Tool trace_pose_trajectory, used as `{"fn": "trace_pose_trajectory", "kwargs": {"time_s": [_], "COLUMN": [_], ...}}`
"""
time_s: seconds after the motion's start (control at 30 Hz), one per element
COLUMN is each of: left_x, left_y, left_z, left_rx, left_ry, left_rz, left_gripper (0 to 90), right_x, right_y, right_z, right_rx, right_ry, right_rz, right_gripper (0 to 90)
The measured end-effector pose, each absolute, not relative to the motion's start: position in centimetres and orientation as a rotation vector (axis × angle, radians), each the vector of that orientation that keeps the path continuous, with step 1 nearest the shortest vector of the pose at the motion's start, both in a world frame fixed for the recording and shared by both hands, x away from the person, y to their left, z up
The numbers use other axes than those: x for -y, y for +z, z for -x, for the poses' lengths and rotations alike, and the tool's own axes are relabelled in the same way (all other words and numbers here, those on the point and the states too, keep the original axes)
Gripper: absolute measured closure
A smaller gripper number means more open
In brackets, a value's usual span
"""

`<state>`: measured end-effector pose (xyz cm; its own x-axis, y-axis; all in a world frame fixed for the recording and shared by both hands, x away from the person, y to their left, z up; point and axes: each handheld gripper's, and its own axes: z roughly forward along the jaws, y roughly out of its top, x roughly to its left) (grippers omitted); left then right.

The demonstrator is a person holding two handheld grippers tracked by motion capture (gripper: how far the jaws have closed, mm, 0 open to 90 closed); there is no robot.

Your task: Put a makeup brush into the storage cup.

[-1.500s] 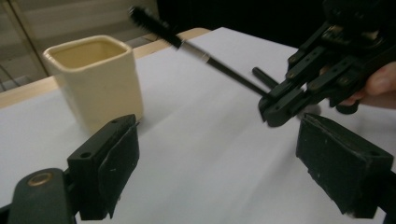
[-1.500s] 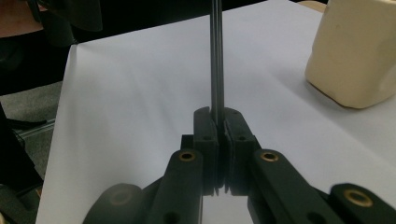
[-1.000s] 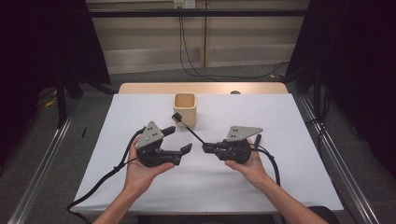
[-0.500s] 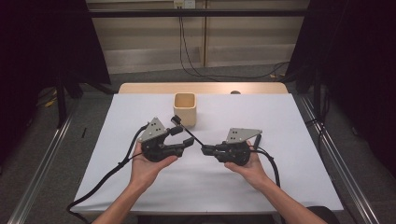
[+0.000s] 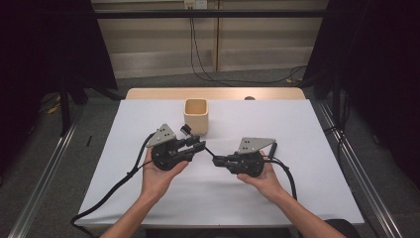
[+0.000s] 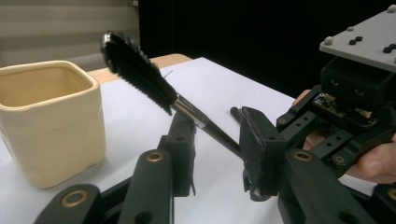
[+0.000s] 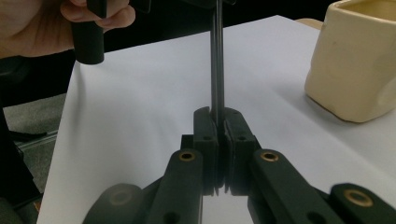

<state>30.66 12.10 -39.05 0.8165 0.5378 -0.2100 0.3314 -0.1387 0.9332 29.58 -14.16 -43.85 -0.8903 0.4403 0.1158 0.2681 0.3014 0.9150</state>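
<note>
1. At 9 o'clock of the white table, your left hand holds the left black two-jaw gripper, with its grey three-cornered plate on top and a black cable trailing off toward 7 o'clock.
2. In the left gripper view, the left gripper's jaws stand apart, released, with a slim black brush with a bristled head and thin metal shaft passing between them; whether a pad touches the shaft, you cannot tell.
3. At 12 o'clock of the left gripper sits a cream, square, open-topped ceramic cup, upright on the table and just beside the brush head.
4. The brush spans the gap between the two grippers at the table's centre, bristled head toward 11 o'clock, shaft toward 4 o'clock.
5. At 3 o'clock, your right hand holds the right black two-jaw gripper, pointing toward the left one.
6. In the right gripper view, its jaws are clenched on the brush's shaft, which rises straight up from between the pads.
</note>
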Motion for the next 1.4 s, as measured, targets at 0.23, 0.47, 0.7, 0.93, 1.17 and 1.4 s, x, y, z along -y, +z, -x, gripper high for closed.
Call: {"fn": "trace_pose_trajectory", "kwargs": {"time_s": [0.23,0.47,0.7,0.93,1.17,1.4], "left_x": [-12.3,-12.2,-12.1,-12.1,-12.2,-12.4], "left_y": [-38.8,-38.9,-38.9,-38.8,-38.8,-38.6], "left_z": [-30.7,-30.7,-30.5,-30.4,-30.5,-30.6], "left_rx": [-0.655,-0.635,-0.602,-0.592,-0.594,-0.600], "left_ry": [0.139,0.092,0.059,0.040,0.052,0.076], "left_rz": [-1.725,-1.728,-1.734,-1.724,-1.732,-1.741], "left_gripper": [74.9,79.8,83.8,85.7,85.8,85.8], "right_x": [13.7,13.4,13.2,13.2,13.3,13.8], "right_y": [-44.2,-44.5,-44.8,-44.7,-44.7,-44.4], "right_z": [-29.5,-29.5,-29.5,-29.6,-29.6,-29.7], "right_rx": [-2.423,-2.445,-2.455,-2.449,-2.451,-2.423], "right_ry": [1.631,1.617,1.620,1.654,1.668,1.678], "right_rz": [-0.640,-0.632,-0.642,-0.672,-0.708,-0.753], "right_gripper": [86.1,85.9,84.3,78.7,59.4,36.8]}}
